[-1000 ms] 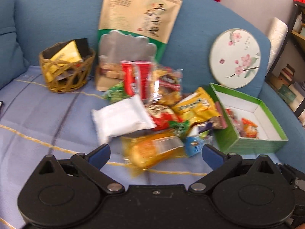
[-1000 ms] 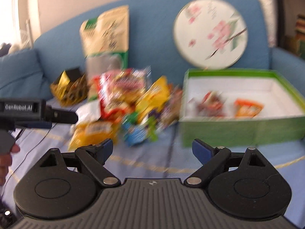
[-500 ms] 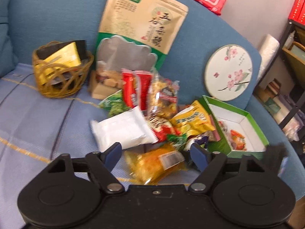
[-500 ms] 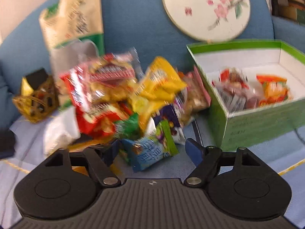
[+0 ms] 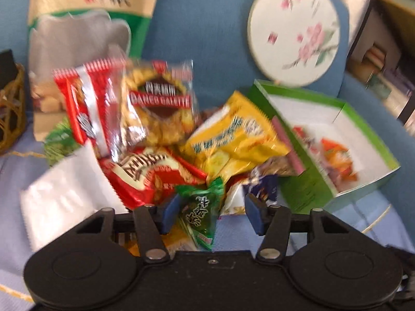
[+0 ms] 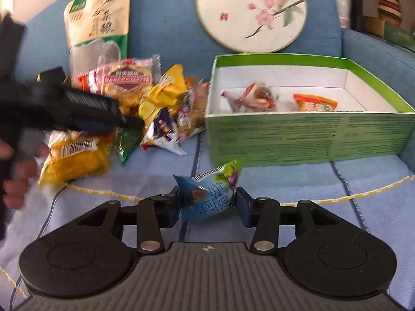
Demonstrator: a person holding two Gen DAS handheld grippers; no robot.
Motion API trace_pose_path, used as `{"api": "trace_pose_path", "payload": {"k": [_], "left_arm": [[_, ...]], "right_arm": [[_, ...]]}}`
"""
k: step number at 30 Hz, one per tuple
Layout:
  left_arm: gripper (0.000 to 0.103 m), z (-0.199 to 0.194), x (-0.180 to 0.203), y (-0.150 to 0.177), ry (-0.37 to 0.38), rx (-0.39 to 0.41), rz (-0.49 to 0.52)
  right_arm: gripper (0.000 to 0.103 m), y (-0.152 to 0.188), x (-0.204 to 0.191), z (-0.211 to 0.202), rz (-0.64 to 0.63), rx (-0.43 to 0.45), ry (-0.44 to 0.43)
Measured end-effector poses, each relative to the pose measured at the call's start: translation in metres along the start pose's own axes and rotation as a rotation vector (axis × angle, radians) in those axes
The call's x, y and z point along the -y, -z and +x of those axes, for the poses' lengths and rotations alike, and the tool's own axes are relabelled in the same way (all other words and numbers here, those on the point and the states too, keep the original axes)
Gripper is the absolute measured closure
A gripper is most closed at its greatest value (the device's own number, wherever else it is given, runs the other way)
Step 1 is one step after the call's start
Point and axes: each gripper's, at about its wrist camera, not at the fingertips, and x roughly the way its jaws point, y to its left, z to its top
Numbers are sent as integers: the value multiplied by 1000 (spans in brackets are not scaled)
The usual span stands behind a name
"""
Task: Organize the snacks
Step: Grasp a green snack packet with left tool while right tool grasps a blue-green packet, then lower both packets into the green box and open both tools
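Observation:
A heap of snack packets (image 5: pixel 160 119) lies on the blue sofa, left of an open green box (image 6: pixel 311 134). The box holds a red-brown packet (image 6: pixel 254 98) and an orange one (image 6: pixel 315 103). My left gripper (image 5: pixel 212 215) is at the heap's near edge, jaws closing. A small green packet (image 5: pixel 199 215) is between them, by the left pad, while the right pad stands clear of it. My right gripper (image 6: pixel 208 206) holds a blue packet (image 6: pixel 207 199) just in front of the box. Its jaws are opening a little, but both pads still touch the packet.
A wicker basket (image 5: pixel 10 108) sits at the far left. A tall brown-and-green bag (image 6: pixel 98 20) and a round flowered fan (image 6: pixel 251 10) lean on the sofa back. In the right wrist view, a hand (image 6: pixel 15 168) holds the left gripper's body (image 6: pixel 64 103) over the heap.
My left gripper has pushed forward and down into the heap, its jaws narrowing around the green packet. My right gripper has taken the blue packet and drawn it out of the heap.

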Motion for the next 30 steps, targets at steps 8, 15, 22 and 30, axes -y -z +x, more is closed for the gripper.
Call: {"api": "trace_pose_path", "payload": {"k": [8, 15, 22, 30], "left_arm": [[53, -9, -14, 11, 54, -75, -7], [29, 0, 2, 11, 23, -67, 62], [23, 1, 4, 12, 18, -63, 63], [50, -1, 7, 16, 23, -79, 95]], "right_arm": [[3, 0, -3, 4, 27, 8, -22], [1, 1, -2, 7, 13, -11, -14], [0, 8, 1, 4, 18, -29, -14], [36, 17, -6, -2, -76, -25, -4]]}}
